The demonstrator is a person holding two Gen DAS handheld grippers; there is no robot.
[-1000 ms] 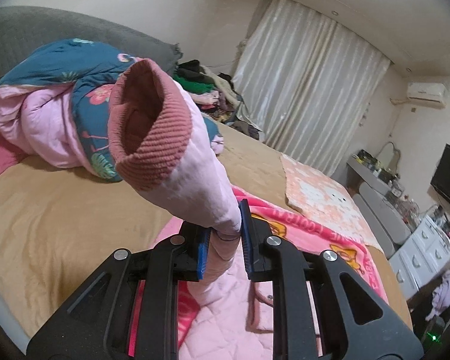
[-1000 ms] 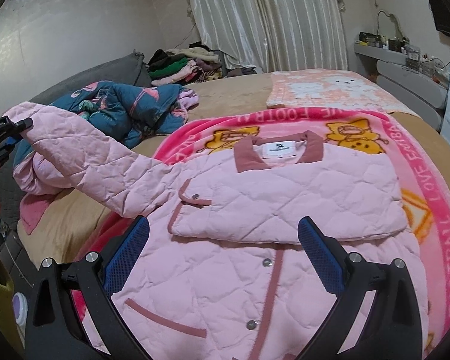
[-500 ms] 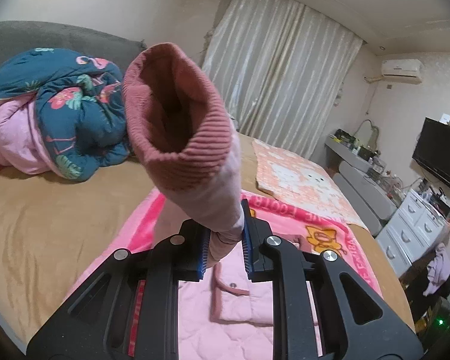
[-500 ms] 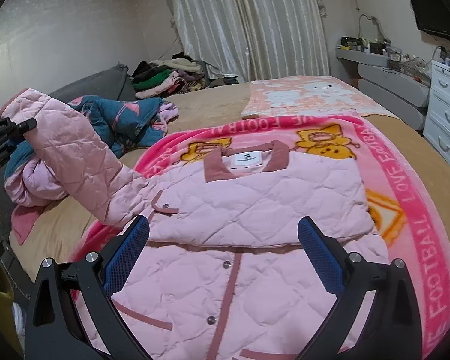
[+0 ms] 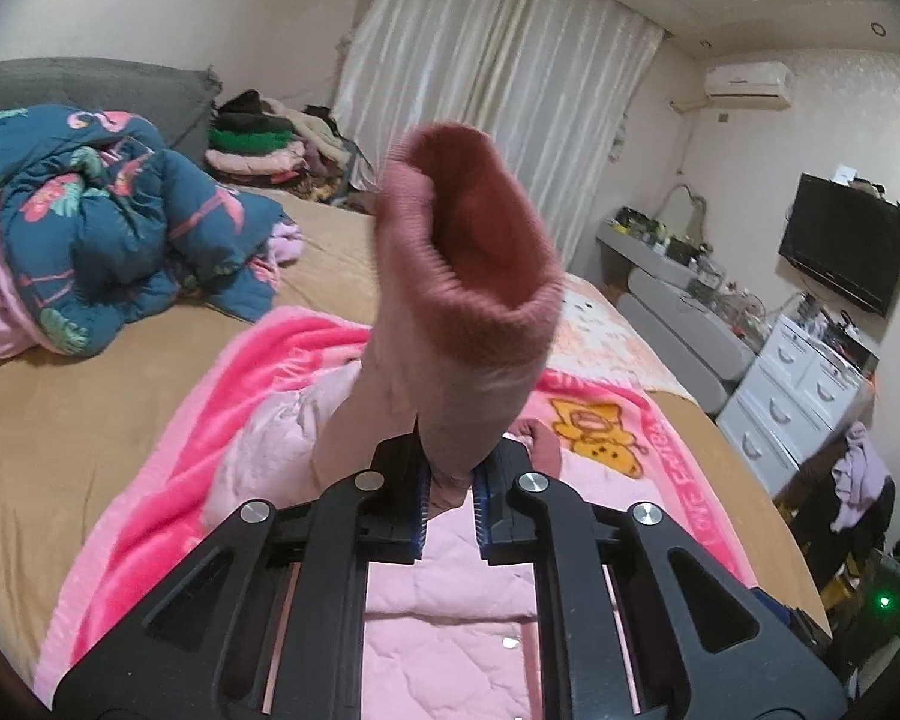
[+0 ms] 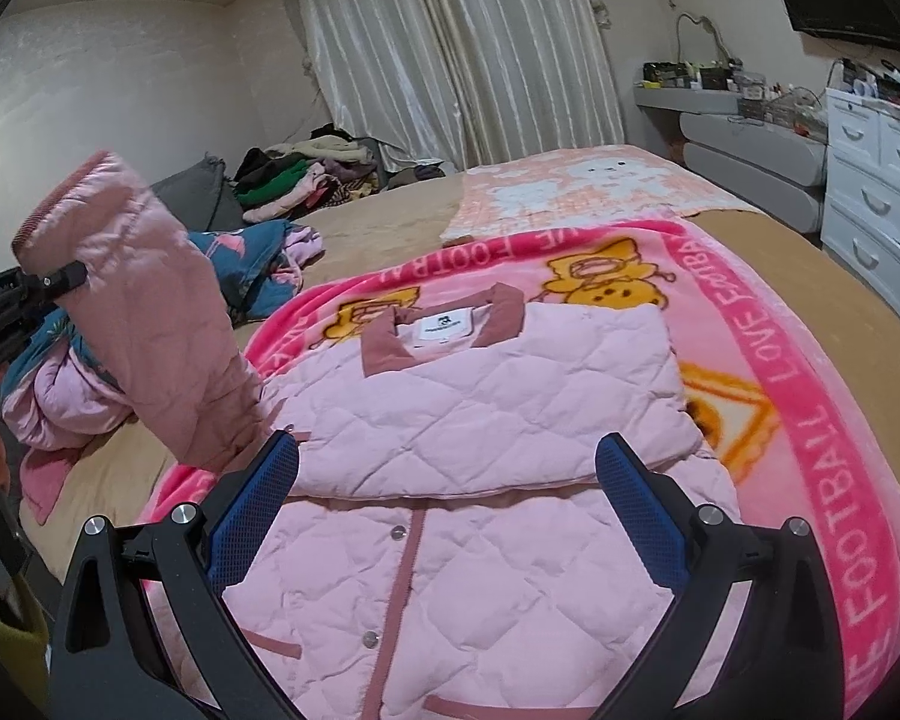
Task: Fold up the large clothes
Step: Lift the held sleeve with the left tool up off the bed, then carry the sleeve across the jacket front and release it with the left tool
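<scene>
A pink quilted jacket [image 6: 486,420] lies front up on a bright pink cartoon blanket [image 6: 822,420] on the bed. One sleeve lies folded across its chest. My left gripper [image 5: 450,495] is shut on the other sleeve [image 5: 444,372] just below its dark pink ribbed cuff [image 5: 474,276] and holds it up in the air. In the right wrist view that raised sleeve [image 6: 150,324] stands at the left, with the left gripper [image 6: 30,294] clamped on it. My right gripper [image 6: 444,486] is open and empty, hovering over the jacket's button front.
A crumpled teal flowered quilt [image 5: 108,228] lies on the tan bed at the left. A heap of clothes [image 5: 258,144] sits by the curtains. A pale cartoon blanket [image 6: 576,186] lies at the far end. White drawers [image 6: 870,180] and a television [image 5: 846,240] stand at the right.
My left gripper has carried the sleeve up and inward toward the jacket's body, so it stands steeper. The right gripper has stayed open over the jacket.
</scene>
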